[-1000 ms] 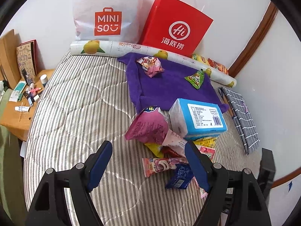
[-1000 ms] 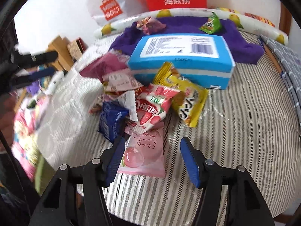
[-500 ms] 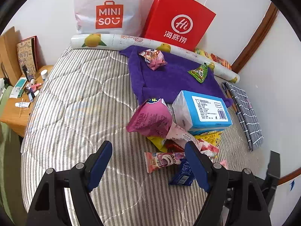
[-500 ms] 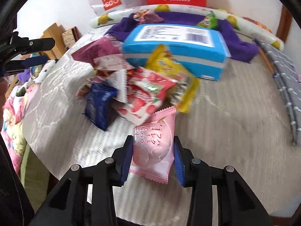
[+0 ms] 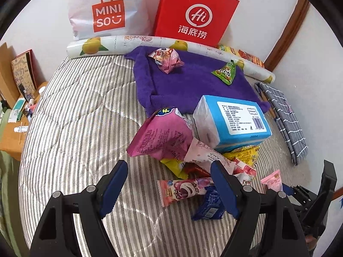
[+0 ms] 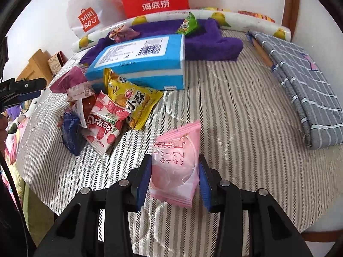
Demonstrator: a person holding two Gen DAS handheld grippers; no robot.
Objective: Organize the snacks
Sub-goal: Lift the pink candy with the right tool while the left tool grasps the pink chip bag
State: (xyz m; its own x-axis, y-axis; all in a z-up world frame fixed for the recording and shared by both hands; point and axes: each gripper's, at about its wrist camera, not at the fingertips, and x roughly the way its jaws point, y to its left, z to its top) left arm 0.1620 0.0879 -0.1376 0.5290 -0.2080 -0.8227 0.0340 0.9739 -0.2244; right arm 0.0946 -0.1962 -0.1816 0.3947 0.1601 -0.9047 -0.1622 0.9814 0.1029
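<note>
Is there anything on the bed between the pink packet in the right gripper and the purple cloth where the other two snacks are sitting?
Yes. The right gripper is shut on the pink packet. Between it and the purple cloth lies the blue tissue pack, with the yellow snack bag leaning against it. The striped mattress right of the tissue pack looks bare.

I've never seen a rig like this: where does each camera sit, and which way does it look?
Left wrist: behind the open left gripper, looking down the striped bed at the snack pile; the right gripper peeks in.
Right wrist: behind the right gripper, shut on a pink snack packet.
Shared: blue tissue pack, purple cloth, red paper bag.
</note>
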